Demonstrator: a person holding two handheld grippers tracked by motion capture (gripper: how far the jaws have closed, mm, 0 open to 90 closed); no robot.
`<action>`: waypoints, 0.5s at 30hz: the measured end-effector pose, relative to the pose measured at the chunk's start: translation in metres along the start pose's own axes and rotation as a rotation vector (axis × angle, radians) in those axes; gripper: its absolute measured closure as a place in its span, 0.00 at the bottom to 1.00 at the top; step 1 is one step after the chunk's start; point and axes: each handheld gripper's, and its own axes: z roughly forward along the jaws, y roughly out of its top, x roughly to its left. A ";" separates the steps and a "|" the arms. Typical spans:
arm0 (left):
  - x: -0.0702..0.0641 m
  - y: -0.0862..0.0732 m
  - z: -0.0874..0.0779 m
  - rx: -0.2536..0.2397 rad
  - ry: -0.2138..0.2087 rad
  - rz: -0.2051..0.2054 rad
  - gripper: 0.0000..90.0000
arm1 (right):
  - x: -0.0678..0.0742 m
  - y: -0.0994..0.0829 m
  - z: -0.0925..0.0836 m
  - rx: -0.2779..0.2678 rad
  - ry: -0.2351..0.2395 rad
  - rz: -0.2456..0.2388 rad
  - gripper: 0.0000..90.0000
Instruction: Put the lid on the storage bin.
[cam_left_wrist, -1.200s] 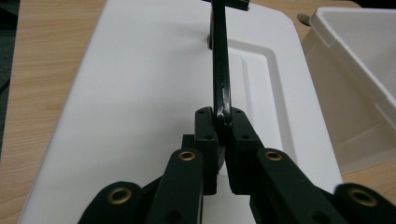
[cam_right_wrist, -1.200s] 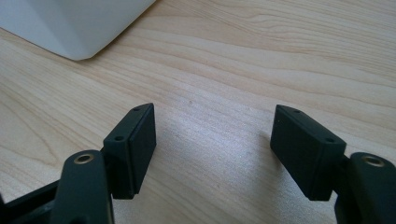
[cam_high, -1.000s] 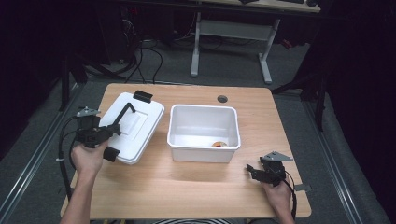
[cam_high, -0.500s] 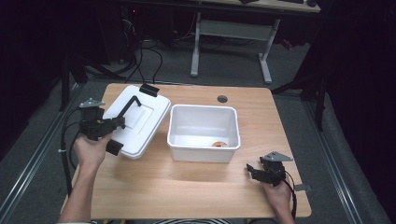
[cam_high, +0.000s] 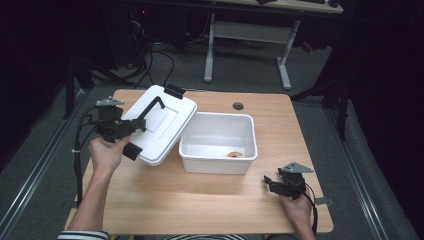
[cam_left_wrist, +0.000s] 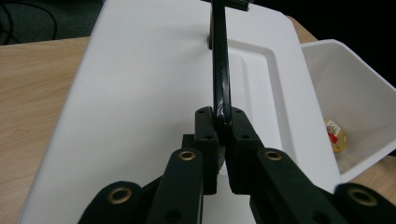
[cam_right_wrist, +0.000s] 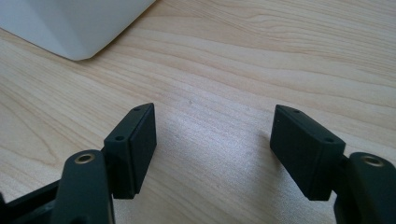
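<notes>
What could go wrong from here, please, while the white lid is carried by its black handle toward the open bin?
The left gripper pinches only the thin black handle, so the tilted lid might swing or slip. Its edge is close to the white bin and could knock it, as the right gripper rests open, apart from it.

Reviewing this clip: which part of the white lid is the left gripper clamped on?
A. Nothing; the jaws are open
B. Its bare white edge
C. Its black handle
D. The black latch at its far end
C. In the left gripper view the left gripper is shut on the thin black handle that rises off the white lid, beside the open white bin.
</notes>
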 end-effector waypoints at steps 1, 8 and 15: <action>-0.002 0.002 0.001 0.002 -0.003 0.006 0.95 | 0.000 0.000 0.000 0.000 0.000 0.000 0.35; -0.013 0.012 0.007 0.006 -0.040 0.037 0.95 | 0.000 0.000 0.000 0.000 0.000 0.001 0.35; -0.023 0.020 0.016 0.014 -0.072 0.062 0.95 | 0.000 0.000 0.000 0.000 0.000 0.001 0.35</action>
